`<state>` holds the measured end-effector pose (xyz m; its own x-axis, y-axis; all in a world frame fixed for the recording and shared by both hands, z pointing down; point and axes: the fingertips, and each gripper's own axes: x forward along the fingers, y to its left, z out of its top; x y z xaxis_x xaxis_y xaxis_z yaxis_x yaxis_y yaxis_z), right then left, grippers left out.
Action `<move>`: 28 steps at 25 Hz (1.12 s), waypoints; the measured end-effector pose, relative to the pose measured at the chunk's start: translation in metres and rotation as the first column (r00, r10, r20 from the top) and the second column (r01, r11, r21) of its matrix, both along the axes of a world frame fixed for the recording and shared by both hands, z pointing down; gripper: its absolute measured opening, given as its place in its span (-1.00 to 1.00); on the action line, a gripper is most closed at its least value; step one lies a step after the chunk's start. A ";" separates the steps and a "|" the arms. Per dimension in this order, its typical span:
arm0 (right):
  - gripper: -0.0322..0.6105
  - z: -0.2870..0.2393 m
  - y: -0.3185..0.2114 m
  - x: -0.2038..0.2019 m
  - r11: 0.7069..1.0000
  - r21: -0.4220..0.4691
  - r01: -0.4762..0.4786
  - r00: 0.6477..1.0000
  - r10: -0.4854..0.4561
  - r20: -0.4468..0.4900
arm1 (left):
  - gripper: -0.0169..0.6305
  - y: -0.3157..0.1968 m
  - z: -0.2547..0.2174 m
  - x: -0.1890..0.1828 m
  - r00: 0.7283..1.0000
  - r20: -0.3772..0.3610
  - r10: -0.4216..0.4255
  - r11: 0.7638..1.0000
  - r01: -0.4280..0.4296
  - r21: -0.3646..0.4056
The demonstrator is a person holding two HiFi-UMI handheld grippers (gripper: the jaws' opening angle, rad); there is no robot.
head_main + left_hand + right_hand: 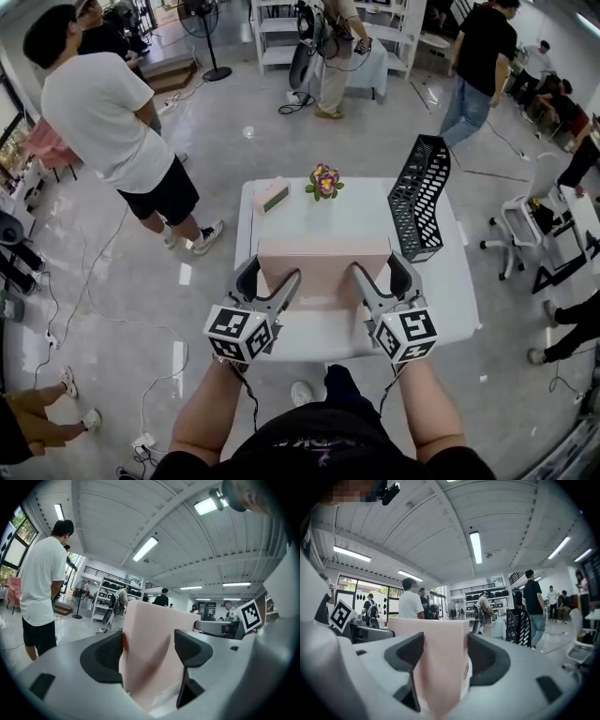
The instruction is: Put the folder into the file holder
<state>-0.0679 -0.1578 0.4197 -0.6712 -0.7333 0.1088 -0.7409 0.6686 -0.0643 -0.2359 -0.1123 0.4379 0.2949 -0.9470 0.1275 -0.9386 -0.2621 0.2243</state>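
A pale pink folder [323,272] stands upright above the near part of the white table [445,300], held by both side edges. My left gripper [278,286] is shut on its left edge and my right gripper [368,281] is shut on its right edge. In the left gripper view the folder [150,663] fills the gap between the dark pads of the left gripper [147,651]. The right gripper view shows the folder [438,667] the same way inside the right gripper [445,656]. The black mesh file holder [419,197] stands tilted at the table's right side, beyond my right gripper; it also shows ahead as the file holder [518,627].
A tissue box [273,196] and a small flower pot [324,181] sit at the table's far edge. A person in a white T-shirt [103,112] stands left of the table. An office chair [523,225] is at the right, and more people stand farther back.
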 end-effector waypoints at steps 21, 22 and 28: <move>0.02 -0.007 0.041 0.016 0.985 -0.016 0.174 0.984 -0.173 0.033 | 0.06 0.041 -0.005 0.010 0.998 0.022 -0.051 0.999 0.051 0.018; 0.02 -0.007 0.041 0.017 0.981 -0.019 0.194 0.980 -0.193 0.044 | 0.05 0.041 -0.006 0.010 0.998 0.027 -0.056 0.998 0.055 0.019; 0.03 0.000 0.033 0.021 0.956 -0.049 0.290 0.956 -0.287 0.067 | 0.04 0.041 -0.006 0.010 0.995 0.050 -0.092 0.996 0.091 0.018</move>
<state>-0.0472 -0.1246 0.4199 -0.8597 -0.5009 0.0999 -0.5107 0.8472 -0.1464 -0.2255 -0.0710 0.4317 0.2006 -0.9717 0.1251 -0.9688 -0.1777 0.1728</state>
